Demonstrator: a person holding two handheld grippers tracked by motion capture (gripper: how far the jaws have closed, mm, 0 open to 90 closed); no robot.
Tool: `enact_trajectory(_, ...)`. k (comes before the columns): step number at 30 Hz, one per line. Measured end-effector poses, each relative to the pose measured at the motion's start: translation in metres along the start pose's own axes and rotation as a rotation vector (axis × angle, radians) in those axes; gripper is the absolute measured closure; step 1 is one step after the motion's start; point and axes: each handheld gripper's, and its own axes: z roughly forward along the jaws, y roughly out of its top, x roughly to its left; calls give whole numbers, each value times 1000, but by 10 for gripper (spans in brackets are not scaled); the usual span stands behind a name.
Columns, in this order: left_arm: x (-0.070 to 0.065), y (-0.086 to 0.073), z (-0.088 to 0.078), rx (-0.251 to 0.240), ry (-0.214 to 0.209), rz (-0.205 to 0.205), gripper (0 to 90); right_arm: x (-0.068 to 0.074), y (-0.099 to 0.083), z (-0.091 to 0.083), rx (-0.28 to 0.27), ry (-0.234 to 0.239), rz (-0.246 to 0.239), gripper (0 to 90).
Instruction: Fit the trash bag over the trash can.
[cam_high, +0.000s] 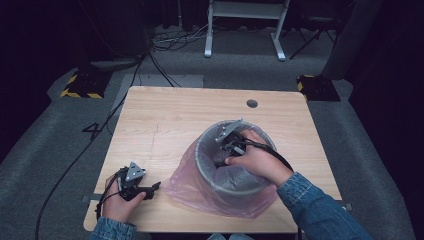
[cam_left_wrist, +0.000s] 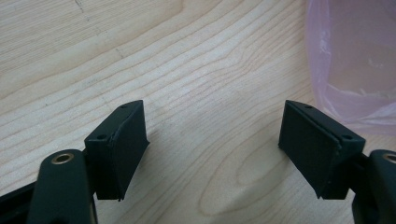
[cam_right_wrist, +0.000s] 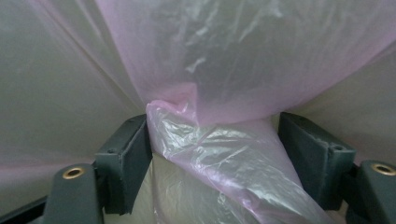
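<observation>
A grey round bin (cam_high: 235, 186) stands on the wooden table (cam_high: 165, 120), with a thin pink plastic bag (cam_high: 184, 186) draped over its rim and pooled around its base. My right gripper (cam_high: 221, 159) reaches down into the bin, held by a hand in a denim sleeve. In the right gripper view its jaws stand wide apart (cam_right_wrist: 215, 140), with a bunched fold of the pink bag (cam_right_wrist: 224, 154) loose between them against the bin's grey inner wall. My left gripper (cam_high: 154, 187) rests on the table left of the bin, open (cam_left_wrist: 215, 135) over bare wood, the bag's edge (cam_left_wrist: 355, 60) just beyond its tip.
A round cable hole (cam_high: 252, 103) sits near the table's far edge. Cables (cam_high: 107, 120) trail off the table's left side onto the grey floor. A white desk frame (cam_high: 245, 25) stands behind the table.
</observation>
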Motion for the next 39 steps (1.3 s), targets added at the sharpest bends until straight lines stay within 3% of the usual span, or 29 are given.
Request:
enact_trajectory(2, 0, 0, 0, 0, 0, 0, 235, 1, 0, -1, -15, 6, -2, 273)
enact_trajectory(5, 0, 0, 0, 0, 0, 0, 235, 0, 2, -11, -90, 5, -1, 280)
enact_trajectory(13, -1, 0, 0, -1, 2, -2, 233, 5, 5, -59, -280, -28, -17, 294)
enact_trajectory(20, -1, 1, 1, -1, 4, -3, 224, 14, 8, -88, -358, -27, -58, 324)
enact_trajectory(28, -1, 1, 2, -1, 4, -5, 224, 29, 12, -110, -388, 38, -132, 339)
enact_trajectory(34, -2, 1, 2, 1, 4, -4, 223, 33, 14, -104, -381, 140, -221, 343)
enact_trajectory(39, -2, 1, 2, -1, 3, -11, 219, 33, 12, -95, -337, 213, -322, 338)
